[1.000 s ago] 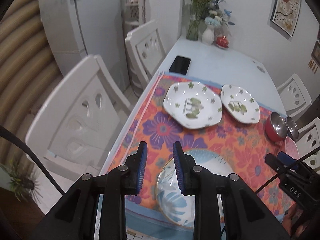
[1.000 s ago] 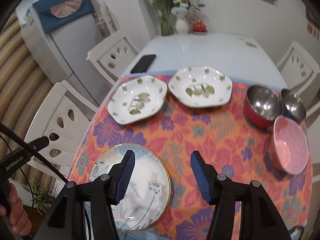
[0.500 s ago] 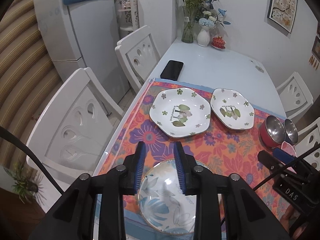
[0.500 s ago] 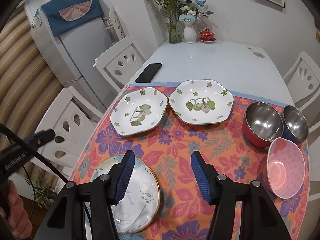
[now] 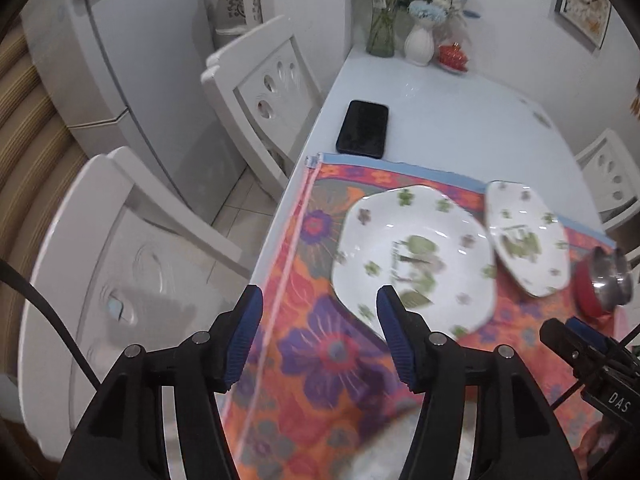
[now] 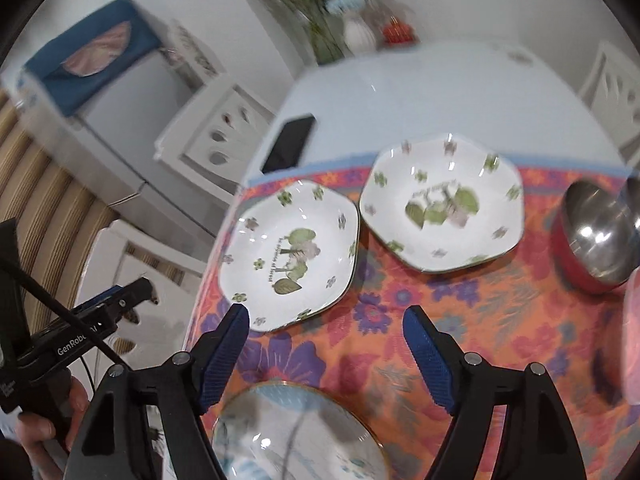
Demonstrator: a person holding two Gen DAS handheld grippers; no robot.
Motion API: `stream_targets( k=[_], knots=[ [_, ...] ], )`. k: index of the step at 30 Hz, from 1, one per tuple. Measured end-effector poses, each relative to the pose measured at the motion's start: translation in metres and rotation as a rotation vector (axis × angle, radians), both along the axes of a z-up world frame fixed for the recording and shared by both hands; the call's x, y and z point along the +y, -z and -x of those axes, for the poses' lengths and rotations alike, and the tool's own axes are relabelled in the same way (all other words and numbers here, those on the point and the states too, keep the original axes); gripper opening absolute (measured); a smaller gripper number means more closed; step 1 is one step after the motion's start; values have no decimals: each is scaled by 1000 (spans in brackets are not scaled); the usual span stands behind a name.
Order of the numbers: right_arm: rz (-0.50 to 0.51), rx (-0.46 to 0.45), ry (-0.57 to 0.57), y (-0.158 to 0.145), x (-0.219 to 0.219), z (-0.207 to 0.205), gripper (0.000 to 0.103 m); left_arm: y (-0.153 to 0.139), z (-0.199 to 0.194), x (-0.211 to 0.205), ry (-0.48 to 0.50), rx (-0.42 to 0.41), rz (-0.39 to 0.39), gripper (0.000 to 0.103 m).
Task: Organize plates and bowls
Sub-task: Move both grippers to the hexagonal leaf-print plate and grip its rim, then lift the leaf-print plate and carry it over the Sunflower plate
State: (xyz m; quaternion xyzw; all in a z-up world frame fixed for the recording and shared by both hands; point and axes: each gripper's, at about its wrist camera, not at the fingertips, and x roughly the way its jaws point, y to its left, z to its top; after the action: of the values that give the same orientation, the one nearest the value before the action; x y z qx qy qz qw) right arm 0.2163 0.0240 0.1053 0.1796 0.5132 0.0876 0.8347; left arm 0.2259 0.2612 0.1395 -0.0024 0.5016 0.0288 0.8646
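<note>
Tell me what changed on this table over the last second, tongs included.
Both tongs advanced toward the two white leaf-print plates, which now loom larger, and both are opening with nothing between their fingers: left tongs in front of the near-left plate, right tongs beside it. The blue-patterned plate slid to the frame bottom. Plates, steel bowl and phone stayed put.

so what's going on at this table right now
A person is sorting dishes on a floral orange tablecloth, with a hand-held gripper in each hand. Both are empty and their jaws are opening: the left hand-held gripper and the right hand-held gripper both hover near the nearer white hexagonal plate with green leaf print. A matching second hexagonal plate, a red steel-lined bowl and a round blue-patterned plate lie untouched.
</note>
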Motion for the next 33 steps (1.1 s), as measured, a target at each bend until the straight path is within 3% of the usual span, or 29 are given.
stream_targets(
  k=[9, 16, 18, 24, 30, 33],
  knots=[
    [56, 116, 103, 57, 10, -44, 72, 59, -65, 9, 89, 68, 54, 57],
    [71, 152, 109, 82, 19, -68, 64, 89, -100, 14, 153, 108, 163, 53],
    [73, 154, 101, 87, 21, -73, 61, 96, -105, 15, 161, 122, 200, 52],
    [93, 145, 75, 97, 26, -81, 54, 112, -109, 15, 196, 146, 299, 33],
    [138, 114, 15, 97, 36, -86, 37, 116, -105, 11, 239, 116, 371, 31],
    [168, 100, -15, 95, 44, -89, 33, 115, -103, 4, 261, 103, 327, 31]
  ],
)
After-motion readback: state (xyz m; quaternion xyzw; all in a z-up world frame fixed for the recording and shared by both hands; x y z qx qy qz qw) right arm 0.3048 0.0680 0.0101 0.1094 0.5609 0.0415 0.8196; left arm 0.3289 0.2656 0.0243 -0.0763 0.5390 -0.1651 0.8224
